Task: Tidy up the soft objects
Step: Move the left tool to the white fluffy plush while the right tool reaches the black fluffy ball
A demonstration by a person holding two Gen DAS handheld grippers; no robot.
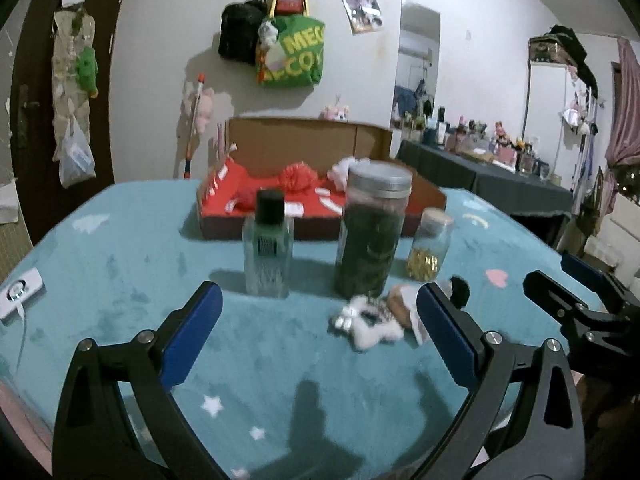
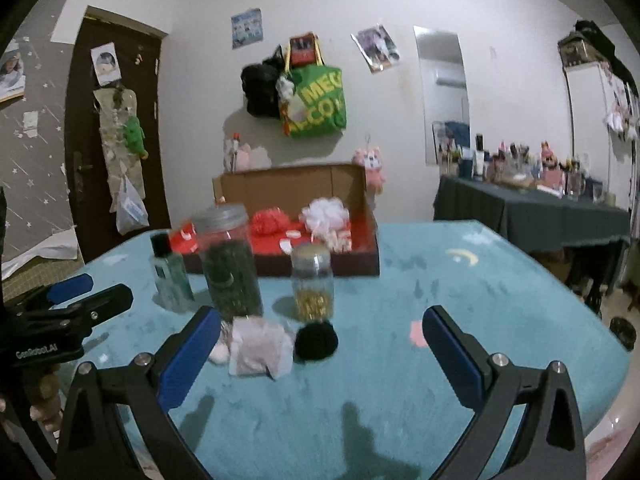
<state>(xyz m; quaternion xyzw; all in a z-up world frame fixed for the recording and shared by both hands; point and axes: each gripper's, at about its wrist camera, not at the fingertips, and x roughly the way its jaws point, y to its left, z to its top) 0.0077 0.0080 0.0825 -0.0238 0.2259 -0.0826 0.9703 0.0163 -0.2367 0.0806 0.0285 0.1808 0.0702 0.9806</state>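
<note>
Left gripper jaws spread wide, nothing between the pads, hovering over the teal blanket. Right gripper also spread wide and empty; its left finger sits just beside the soft toy, a small plush doll with white fluffy fabric and a black pom-pom, lying on the blanket in front of the jars. Behind the toy stand three containers in a row: clear bottle with black cap, tall dark jar with metal lid, small jar with gold bits. Further back, an open cardboard box with red lining holds a red pom-pom and a white fluffy one. White charger at the blanket's left edge.
</note>
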